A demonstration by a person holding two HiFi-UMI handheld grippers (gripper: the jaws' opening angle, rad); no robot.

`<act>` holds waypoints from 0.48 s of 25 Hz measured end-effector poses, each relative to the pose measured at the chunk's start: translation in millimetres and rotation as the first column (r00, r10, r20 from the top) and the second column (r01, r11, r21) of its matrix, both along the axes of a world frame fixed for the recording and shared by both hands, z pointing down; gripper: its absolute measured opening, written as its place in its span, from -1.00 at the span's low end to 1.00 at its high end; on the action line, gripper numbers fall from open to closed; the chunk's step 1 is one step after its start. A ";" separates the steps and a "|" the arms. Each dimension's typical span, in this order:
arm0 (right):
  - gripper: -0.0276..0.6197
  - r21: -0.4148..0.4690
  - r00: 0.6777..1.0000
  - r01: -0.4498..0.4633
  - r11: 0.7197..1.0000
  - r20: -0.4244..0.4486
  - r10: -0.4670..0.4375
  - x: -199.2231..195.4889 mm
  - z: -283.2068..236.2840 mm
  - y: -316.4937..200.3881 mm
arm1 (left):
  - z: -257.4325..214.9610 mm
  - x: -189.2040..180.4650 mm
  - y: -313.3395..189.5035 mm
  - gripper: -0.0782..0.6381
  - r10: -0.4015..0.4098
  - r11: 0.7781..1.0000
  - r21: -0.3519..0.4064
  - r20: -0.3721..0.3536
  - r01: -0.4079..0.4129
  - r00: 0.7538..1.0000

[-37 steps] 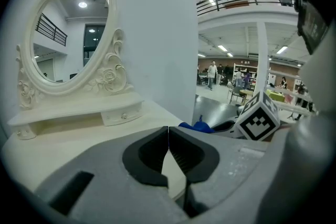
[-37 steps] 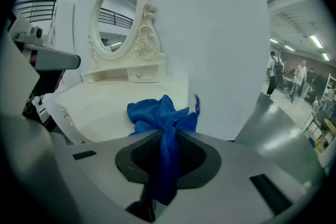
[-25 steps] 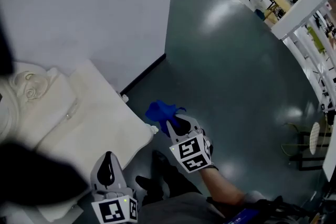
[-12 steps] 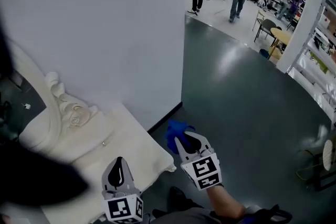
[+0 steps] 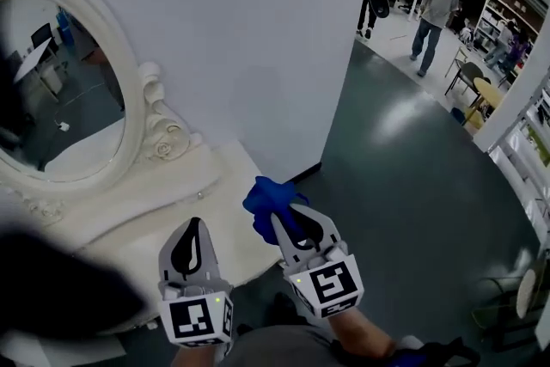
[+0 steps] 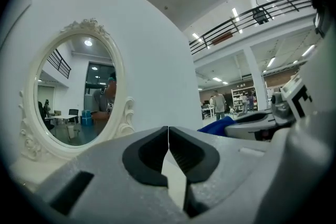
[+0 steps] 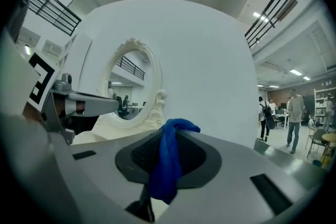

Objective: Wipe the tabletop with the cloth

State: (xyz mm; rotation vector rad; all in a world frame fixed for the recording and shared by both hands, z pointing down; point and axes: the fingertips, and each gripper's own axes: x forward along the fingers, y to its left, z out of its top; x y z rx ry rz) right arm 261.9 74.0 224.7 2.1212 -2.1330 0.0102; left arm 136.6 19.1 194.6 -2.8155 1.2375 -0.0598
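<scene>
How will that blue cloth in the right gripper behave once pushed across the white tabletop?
Probably floppy: the blue cloth droops limply from the right gripper. Likely light, since a pinch holds it. It may bunch rather than slide flat on the tabletop.

You've lifted both hands: the right tongs (image 5: 288, 223) now carry the blue cloth (image 5: 268, 198) up over the table (image 5: 215, 176) edge instead of over the floor beside it, and the left tongs (image 5: 191, 228) have climbed alongside. Your view has swung up too, bringing the oval mirror (image 5: 60, 90) fully into sight.
</scene>
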 end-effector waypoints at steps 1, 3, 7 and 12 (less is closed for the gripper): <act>-0.71 0.004 1.000 0.016 1.000 -0.003 -0.016 -10.6 3.5 -1.5 | 2.1 -7.3 0.4 -0.73 -0.011 1.000 0.002 -0.001 0.011 1.000; -0.71 -0.011 0.999 0.049 0.999 -0.003 -0.049 -30.8 10.2 -2.4 | 9.7 -22.6 1.8 -0.73 -0.040 0.999 -0.010 -0.003 0.040 0.999; -0.71 -0.038 0.995 0.097 0.995 0.006 -0.097 -62.9 16.1 -3.8 | 19.4 -49.3 4.6 -0.73 -0.089 0.995 -0.035 0.001 0.089 0.996; -0.71 -0.039 0.991 0.131 0.991 -0.009 -0.132 -84.6 18.8 -10.7 | 20.6 -67.9 6.7 -0.73 -0.113 0.993 -0.028 0.000 0.113 0.994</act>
